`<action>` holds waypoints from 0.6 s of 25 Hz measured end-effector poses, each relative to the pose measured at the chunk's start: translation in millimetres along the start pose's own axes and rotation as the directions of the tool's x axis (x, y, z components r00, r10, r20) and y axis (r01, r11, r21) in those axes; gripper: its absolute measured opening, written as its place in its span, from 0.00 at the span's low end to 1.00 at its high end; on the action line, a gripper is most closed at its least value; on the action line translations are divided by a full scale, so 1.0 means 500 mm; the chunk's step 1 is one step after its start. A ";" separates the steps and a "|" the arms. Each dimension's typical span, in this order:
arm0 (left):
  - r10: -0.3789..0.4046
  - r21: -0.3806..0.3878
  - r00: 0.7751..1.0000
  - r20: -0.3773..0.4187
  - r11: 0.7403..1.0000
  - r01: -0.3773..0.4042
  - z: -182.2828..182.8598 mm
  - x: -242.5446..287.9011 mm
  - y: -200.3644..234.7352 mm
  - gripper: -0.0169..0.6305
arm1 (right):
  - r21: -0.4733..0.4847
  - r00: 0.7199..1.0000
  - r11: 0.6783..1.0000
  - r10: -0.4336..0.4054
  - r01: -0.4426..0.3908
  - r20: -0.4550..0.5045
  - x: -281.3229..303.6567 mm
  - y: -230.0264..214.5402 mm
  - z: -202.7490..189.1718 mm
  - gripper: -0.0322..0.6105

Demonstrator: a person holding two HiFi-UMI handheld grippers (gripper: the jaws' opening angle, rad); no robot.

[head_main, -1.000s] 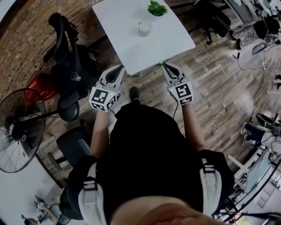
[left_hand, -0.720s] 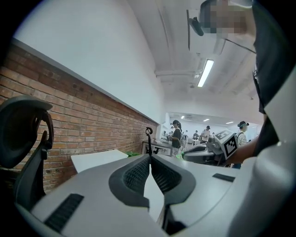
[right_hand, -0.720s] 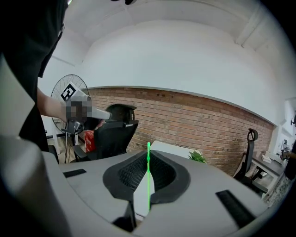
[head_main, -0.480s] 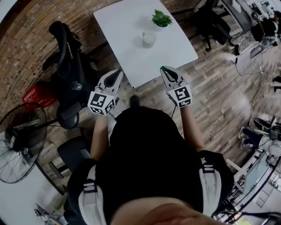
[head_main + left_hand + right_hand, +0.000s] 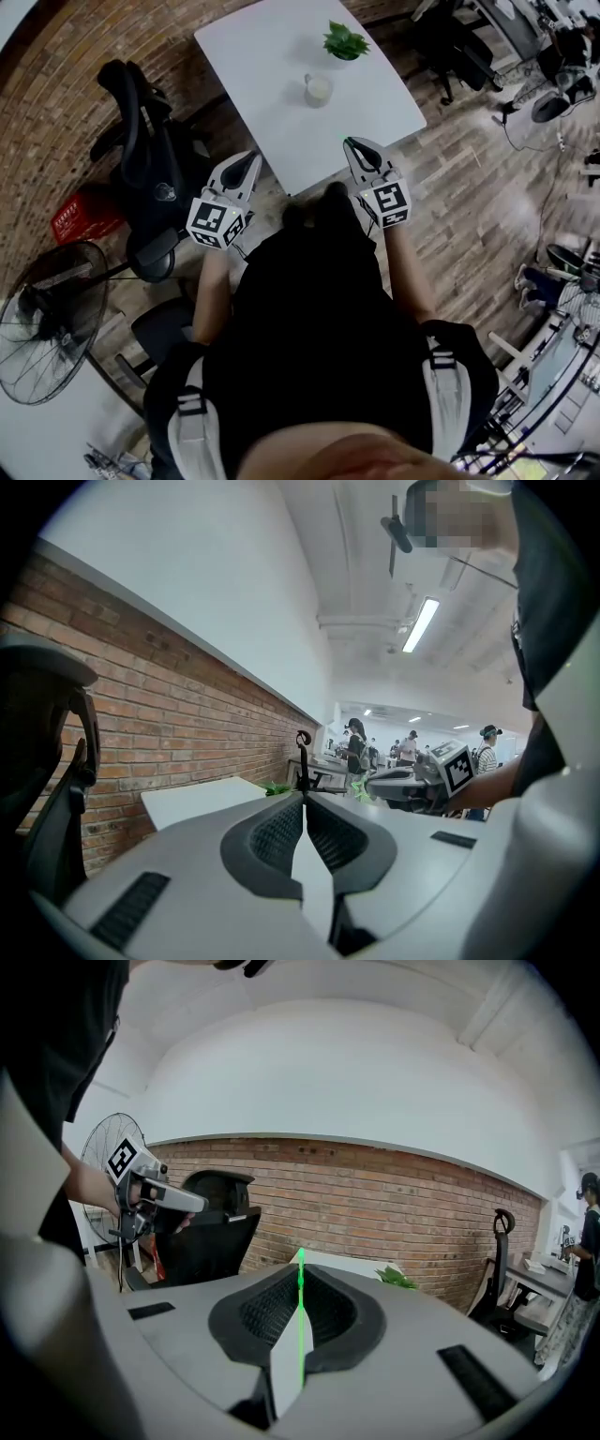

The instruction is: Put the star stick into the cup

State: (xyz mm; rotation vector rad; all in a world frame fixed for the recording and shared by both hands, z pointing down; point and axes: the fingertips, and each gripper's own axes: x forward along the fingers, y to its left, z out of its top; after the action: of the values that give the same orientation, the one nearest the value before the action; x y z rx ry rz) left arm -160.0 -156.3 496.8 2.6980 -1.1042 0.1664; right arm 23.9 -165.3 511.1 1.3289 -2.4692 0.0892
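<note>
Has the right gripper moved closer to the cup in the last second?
Yes. The right gripper, shut on the star stick, has come forward toward the cup; its tips now reach the white table's near edge.

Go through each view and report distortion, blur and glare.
Head view: fisheye bending and dark corners; the white rectangular table is nearly washed out and the wooden plank floor is smeared at right. Left gripper view: a black rim, and a glaring ceiling strip light. Right gripper view: the red brick wall bows, and the thin bright-green stick glows oversaturated.
</note>
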 end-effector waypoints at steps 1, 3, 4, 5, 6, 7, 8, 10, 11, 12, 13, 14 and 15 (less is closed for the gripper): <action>0.000 0.003 1.000 -0.004 1.000 0.000 0.002 0.004 0.002 0.07 | 0.004 1.000 1.000 -0.002 0.002 0.004 0.006 -0.007 0.003 0.06; 0.003 0.005 1.000 -0.009 1.000 -0.003 0.004 0.011 0.005 0.07 | 0.010 1.000 1.000 -0.006 0.006 0.011 0.016 -0.023 0.003 0.06; 0.008 0.004 1.000 -0.010 1.000 -0.008 0.005 0.014 0.008 0.07 | 0.014 1.000 1.000 -0.007 0.007 0.014 0.021 -0.033 0.001 0.06; 0.015 0.002 1.000 -0.010 1.000 -0.015 0.006 0.017 0.014 0.07 | 0.019 1.000 1.000 -0.007 0.007 0.018 0.028 -0.042 0.001 0.06; 0.024 -0.001 1.000 -0.009 1.000 -0.024 0.007 0.021 0.022 0.07 | 0.023 1.000 1.000 -0.005 0.005 0.023 0.038 -0.052 0.002 0.06; 0.035 -0.006 0.999 -0.007 0.999 -0.035 0.009 0.025 0.032 0.07 | 0.026 1.000 1.000 -0.001 0.000 0.027 0.049 -0.059 0.008 0.06; 0.046 -0.012 0.999 -0.004 0.999 -0.046 0.011 0.028 0.042 0.07 | 0.029 0.999 1.000 0.006 -0.007 0.033 0.060 -0.065 0.018 0.06; 0.061 -0.020 0.998 0.000 0.998 -0.061 0.014 0.038 0.056 0.07 | 0.027 0.999 0.999 0.018 -0.019 0.046 0.079 -0.078 0.036 0.06; 0.066 -0.021 0.998 0.000 0.998 -0.066 0.016 0.047 0.060 0.07 | 0.024 0.998 0.999 0.022 -0.023 0.051 0.088 -0.088 0.042 0.06; 0.070 -0.020 0.998 -0.002 0.997 -0.071 0.018 0.056 0.065 0.07 | 0.022 0.998 0.999 0.024 -0.025 0.054 0.098 -0.100 0.047 0.06; 0.074 -0.019 0.997 -0.005 0.997 -0.074 0.020 0.065 0.068 0.07 | 0.025 0.998 0.999 0.026 -0.028 0.056 0.109 -0.110 0.051 0.06; 0.077 -0.021 0.997 -0.008 0.997 -0.077 0.023 0.073 0.071 0.07 | 0.029 0.998 0.999 0.029 -0.031 0.058 0.118 -0.120 0.055 0.06; 0.079 -0.023 0.997 -0.010 0.997 -0.079 0.026 0.080 0.074 0.07 | 0.033 0.998 0.999 0.032 -0.034 0.061 0.128 -0.130 0.060 0.06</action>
State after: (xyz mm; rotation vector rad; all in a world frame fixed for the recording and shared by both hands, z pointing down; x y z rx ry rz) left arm -157.1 -212.3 497.7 2.6319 -1.2028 0.1776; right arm 37.0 -259.0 496.9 1.3238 -2.5512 0.1014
